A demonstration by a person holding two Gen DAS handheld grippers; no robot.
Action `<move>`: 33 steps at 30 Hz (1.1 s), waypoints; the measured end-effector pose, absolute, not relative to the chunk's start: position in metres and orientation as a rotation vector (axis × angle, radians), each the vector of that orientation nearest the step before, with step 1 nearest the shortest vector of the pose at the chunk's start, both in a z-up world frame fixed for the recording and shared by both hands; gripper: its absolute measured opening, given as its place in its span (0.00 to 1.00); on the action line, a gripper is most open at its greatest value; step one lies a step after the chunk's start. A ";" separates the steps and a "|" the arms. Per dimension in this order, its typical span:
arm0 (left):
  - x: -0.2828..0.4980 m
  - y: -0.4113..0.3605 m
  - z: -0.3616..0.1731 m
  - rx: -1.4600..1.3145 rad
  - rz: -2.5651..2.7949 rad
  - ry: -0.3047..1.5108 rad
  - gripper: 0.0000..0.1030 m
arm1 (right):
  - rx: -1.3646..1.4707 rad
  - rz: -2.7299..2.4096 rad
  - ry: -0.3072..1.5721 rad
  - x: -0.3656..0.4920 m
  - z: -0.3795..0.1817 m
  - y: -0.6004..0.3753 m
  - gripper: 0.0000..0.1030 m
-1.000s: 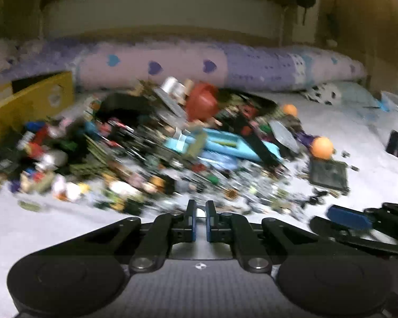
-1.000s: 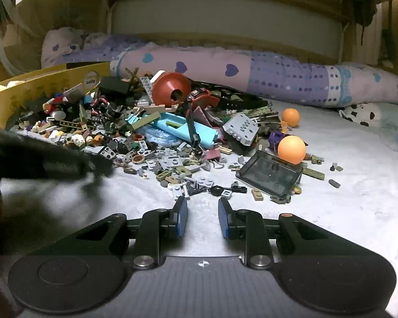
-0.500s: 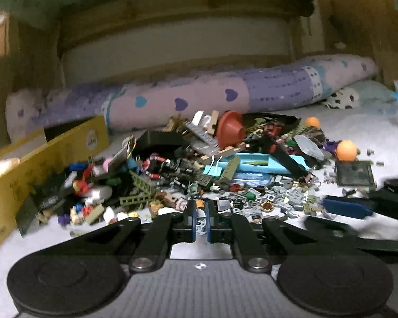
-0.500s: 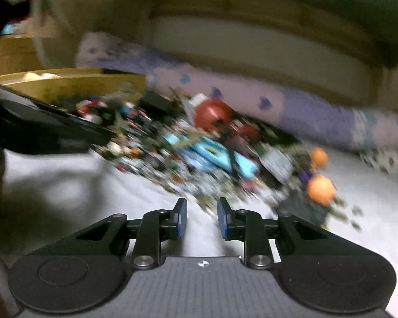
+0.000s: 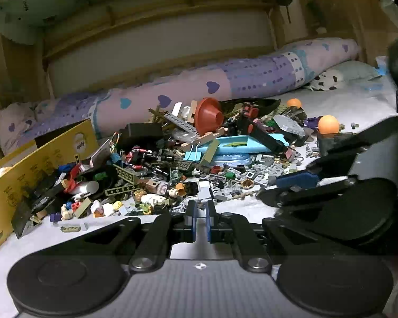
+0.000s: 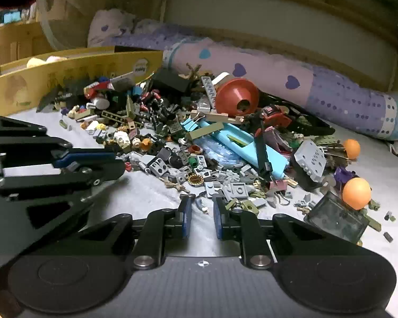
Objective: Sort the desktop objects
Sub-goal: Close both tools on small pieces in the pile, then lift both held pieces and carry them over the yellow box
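— Bedsheet [image 6: 151,196] everywhere, pale grey, and that heap of small bricks [image 6: 199,143] dumped in the middle of it, right against the yellow cardboard box [image 6: 66,74]. Sorting hasn't really begun, I'd say.

— Agreed. Right gripper [image 6: 201,216] sits at the heap's near edge, jaws closing, with a tiny pale piece [image 6: 202,206] lying between them; I can't tell if the pads touch it.

— And the left gripper [image 5: 201,218]?

— Pressed together, nothing in it, low over the sheet. Next it needs one piece singled out cleanly, then carried off, perhaps to the box.

— Hard to pick anything out. Pieces overlap, the red funnel [image 6: 237,97] and blue tray [image 6: 248,145] bury others, and the box's inside is hidden.
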State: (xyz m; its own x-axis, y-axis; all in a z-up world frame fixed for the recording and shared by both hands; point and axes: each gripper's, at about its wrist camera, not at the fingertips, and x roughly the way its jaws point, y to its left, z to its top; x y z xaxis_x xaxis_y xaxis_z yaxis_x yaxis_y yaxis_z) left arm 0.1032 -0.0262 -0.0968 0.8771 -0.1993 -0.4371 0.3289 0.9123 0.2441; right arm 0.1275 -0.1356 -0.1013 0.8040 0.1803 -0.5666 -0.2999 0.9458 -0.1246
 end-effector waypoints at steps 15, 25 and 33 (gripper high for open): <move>0.104 -0.015 -0.096 0.305 -0.266 0.424 0.07 | -0.257 0.236 0.532 0.116 -0.105 -0.131 0.07; 0.101 -0.001 -0.079 0.260 -0.230 0.384 0.07 | -0.274 0.269 0.385 0.079 -0.073 -0.121 0.07; 0.094 0.031 -0.064 0.212 -0.150 0.348 0.07 | -0.223 0.270 0.402 0.084 -0.063 -0.116 0.07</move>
